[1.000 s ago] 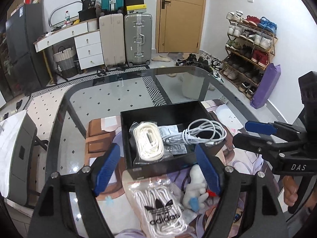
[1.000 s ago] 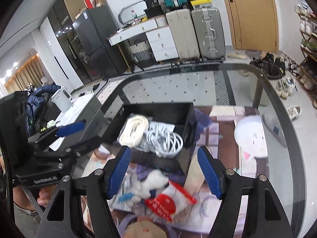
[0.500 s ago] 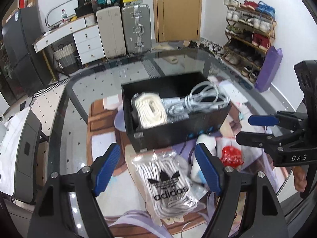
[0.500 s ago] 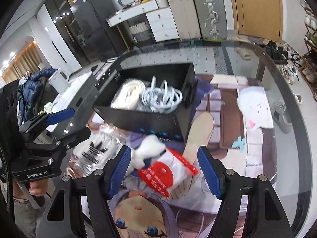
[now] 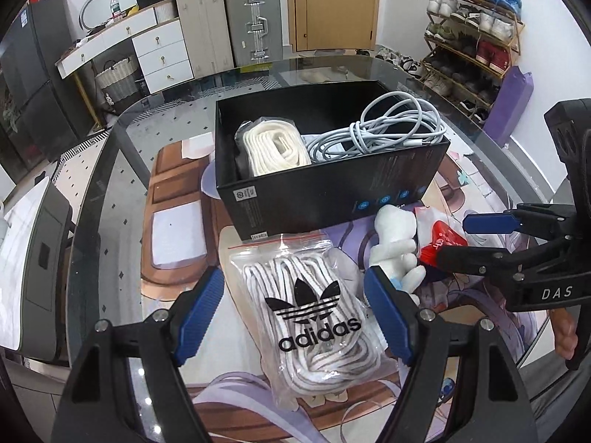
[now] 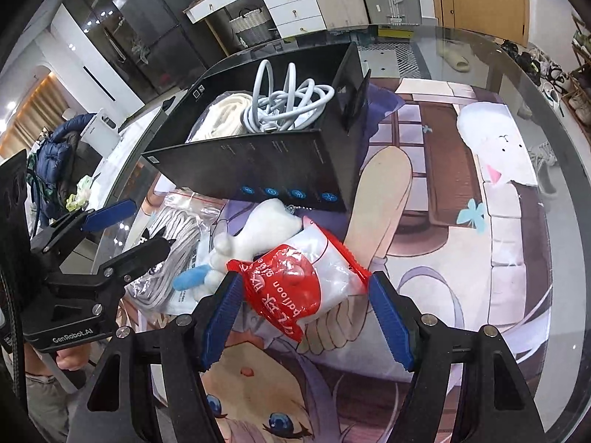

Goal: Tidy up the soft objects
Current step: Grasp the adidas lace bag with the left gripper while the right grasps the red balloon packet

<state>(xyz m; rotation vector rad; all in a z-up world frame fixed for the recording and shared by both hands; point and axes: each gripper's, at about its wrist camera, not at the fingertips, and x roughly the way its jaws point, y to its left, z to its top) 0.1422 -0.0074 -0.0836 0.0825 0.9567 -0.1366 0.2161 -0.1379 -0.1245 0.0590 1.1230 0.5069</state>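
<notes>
- A clear zip bag of white laces point(image 5: 314, 306), printed with a black adidas logo, is seen low in the centre of the left wrist view, lying flat on the printed mat point(image 5: 173, 229)
- The bag is framed by the left gripper point(image 5: 295, 308), whose blue pads stand wide on either side of it; whether the pads touch the plastic cannot be told
- A red and white balloon packet point(image 6: 306, 284) is seen in the lower centre of the right wrist view, lying partly over a white plush toy point(image 6: 258, 232)
- The packet is bracketed by the right gripper point(image 6: 303, 313), its jaws held wide; the left pad is just beside the red edge, and contact cannot be told
- The plush toy, with a blue part at its lower end, is placed between the lace bag and the packet, just in front of the box
- A black cardboard box point(image 5: 332, 199) is set behind these things, in the middle of the left wrist view, open at the top
- Inside the box a cream roll of cord point(image 5: 273, 147) is laid at the left and a coil of grey-white cable point(image 5: 384, 129) at the right
- The mat is spread over a glass table point(image 5: 96, 192)
- Suitcases point(image 5: 229, 26) and a shoe rack point(image 5: 472, 37) are seen along the upper edge of the left wrist view
</notes>
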